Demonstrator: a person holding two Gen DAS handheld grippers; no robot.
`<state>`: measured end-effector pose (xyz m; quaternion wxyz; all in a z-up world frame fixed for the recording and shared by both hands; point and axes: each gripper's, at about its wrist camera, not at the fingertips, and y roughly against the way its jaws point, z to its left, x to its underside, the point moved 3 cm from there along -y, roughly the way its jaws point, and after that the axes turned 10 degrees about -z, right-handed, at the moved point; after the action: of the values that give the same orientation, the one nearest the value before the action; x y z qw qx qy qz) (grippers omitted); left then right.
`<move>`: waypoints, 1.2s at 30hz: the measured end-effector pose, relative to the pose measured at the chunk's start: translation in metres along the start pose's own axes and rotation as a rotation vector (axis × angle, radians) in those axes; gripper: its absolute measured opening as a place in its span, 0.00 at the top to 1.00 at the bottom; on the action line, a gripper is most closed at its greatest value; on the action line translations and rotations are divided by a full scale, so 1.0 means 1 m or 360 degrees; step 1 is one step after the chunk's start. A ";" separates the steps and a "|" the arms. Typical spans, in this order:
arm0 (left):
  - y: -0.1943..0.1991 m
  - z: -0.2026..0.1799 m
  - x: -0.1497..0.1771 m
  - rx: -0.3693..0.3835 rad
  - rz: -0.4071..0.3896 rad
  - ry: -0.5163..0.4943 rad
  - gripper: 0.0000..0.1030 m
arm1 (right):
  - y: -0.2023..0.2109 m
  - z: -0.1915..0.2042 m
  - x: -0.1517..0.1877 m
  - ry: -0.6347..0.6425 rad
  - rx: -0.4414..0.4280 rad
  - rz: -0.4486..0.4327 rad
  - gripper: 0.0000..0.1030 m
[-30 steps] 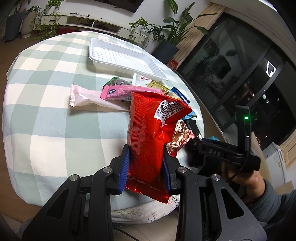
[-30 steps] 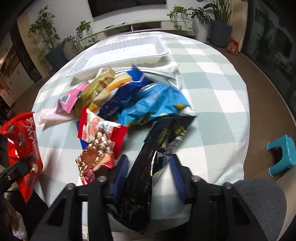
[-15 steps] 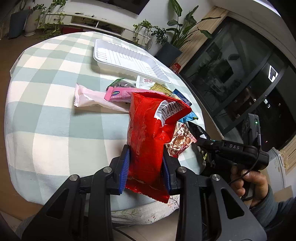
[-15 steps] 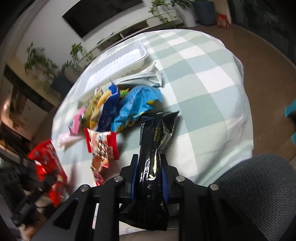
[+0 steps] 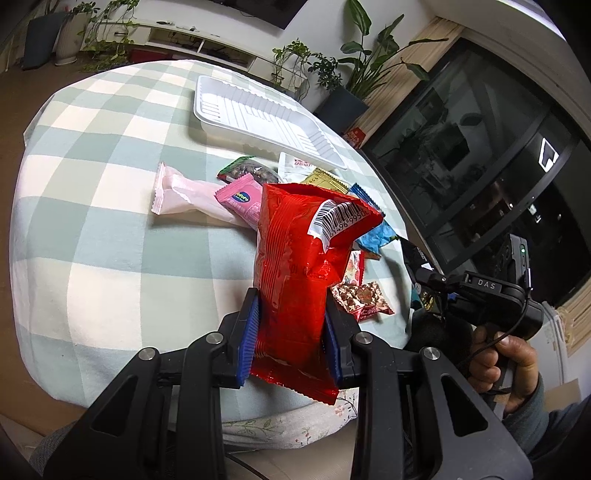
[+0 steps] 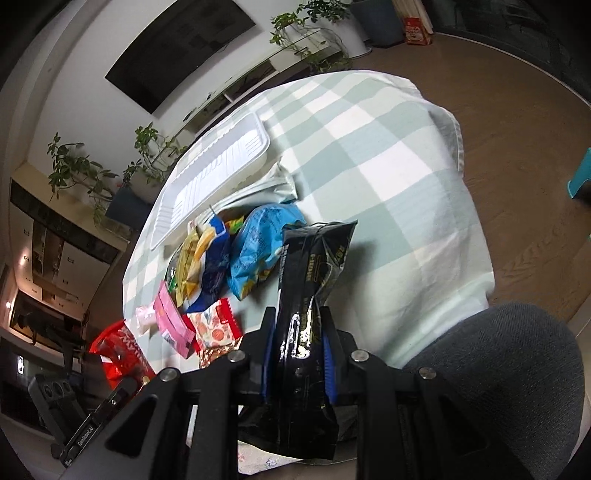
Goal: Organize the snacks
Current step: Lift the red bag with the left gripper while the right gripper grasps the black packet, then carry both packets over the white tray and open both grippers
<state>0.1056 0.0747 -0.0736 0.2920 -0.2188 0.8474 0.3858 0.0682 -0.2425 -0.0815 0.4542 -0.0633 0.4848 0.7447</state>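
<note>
My left gripper is shut on a red snack bag and holds it upright above the near edge of the table. In the right wrist view my right gripper is shut on a black snack bag, lifted off the cloth and tilted. That red bag shows at the lower left of the right wrist view. A pile of snack packets lies in the middle of the checked tablecloth. Behind it sits a white ribbed tray, also seen as the tray from the right.
A pale pink packet lies left of the pile. A person's hand holds the right gripper's handle at the table's right edge. A grey chair seat sits near the table. Potted plants and a low white shelf stand behind.
My right gripper closed on the black bag, lifted it off the table and rolled, so its view is now tilted. The left gripper keeps holding the red bag in place.
</note>
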 end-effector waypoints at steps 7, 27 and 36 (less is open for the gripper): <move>0.007 0.000 -0.007 0.0036 -0.0043 0.0042 0.72 | 0.012 0.002 -0.025 0.0057 -0.0007 -0.0159 0.77; -0.066 -0.010 -0.203 -0.0148 -0.0050 -0.0160 0.72 | -0.050 0.074 -0.165 0.0468 -0.0181 -0.0265 0.77; -0.160 0.013 -0.238 -0.0327 0.0119 -0.0161 0.72 | -0.164 0.158 -0.184 0.0879 -0.0244 0.0016 0.77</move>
<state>0.3801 0.0220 -0.0067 0.2958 -0.1961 0.7951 0.4917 0.3508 -0.2132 -0.0093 0.2952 -0.2957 0.5327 0.7360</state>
